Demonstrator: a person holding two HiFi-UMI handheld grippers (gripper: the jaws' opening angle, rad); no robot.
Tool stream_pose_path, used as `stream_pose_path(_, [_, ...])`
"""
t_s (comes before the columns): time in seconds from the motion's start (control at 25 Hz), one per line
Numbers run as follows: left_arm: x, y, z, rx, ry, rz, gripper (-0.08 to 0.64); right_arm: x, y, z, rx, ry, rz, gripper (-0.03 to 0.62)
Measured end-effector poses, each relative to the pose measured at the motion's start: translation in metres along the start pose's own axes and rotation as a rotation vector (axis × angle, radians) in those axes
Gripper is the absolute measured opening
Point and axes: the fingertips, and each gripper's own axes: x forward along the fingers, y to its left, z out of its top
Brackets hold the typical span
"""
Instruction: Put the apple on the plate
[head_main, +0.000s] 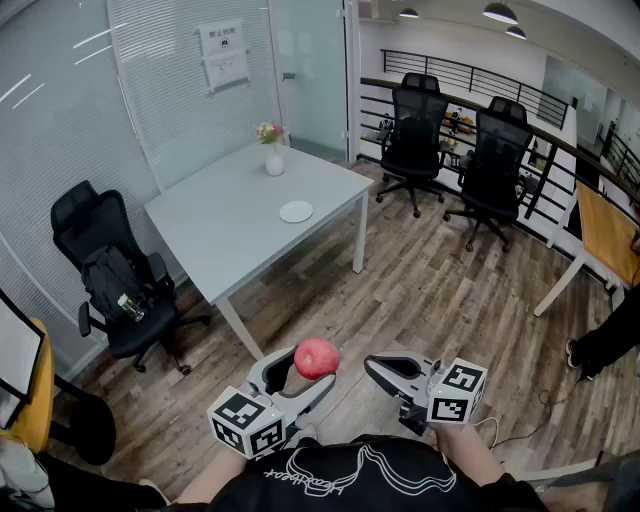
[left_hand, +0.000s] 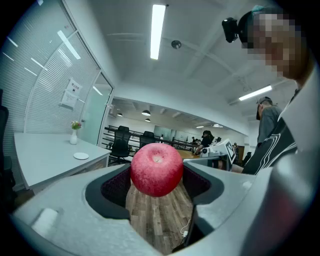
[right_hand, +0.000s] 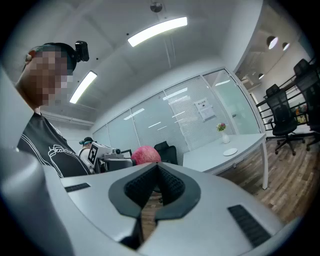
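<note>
A red apple (head_main: 316, 357) is clamped between the jaws of my left gripper (head_main: 308, 368), which is held in the air over the wooden floor, well short of the table. In the left gripper view the apple (left_hand: 156, 169) fills the gap between the pads, near the jaw tips. The small white plate (head_main: 296, 211) lies near the right edge of the grey table (head_main: 220, 225); it is also in the left gripper view (left_hand: 81, 156) and the right gripper view (right_hand: 230, 151). My right gripper (head_main: 371, 364) is shut and empty, just right of the apple (right_hand: 145, 155).
A white vase of flowers (head_main: 273, 158) stands at the table's far corner. A black chair with a bag (head_main: 118, 283) is left of the table, and two black office chairs (head_main: 452, 150) are at the back right. A person's leg (head_main: 600, 340) shows at the right.
</note>
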Motion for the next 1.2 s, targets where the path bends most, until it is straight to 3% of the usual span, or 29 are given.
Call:
stream_pose_path(0.6, [-0.005, -0.018, 0.004, 0.022, -0.004, -0.013, 0.327, -0.010, 0.013, 0.003, -0.020, -0.014, 0.001, 0.008])
stream_pose_path(1.2, [0.018, 0.033, -0.002, -0.020, -0.005, -0.032, 0.327, 0.024, -0.030, -0.001, 0.023, -0.003, -0.027, 0.009])
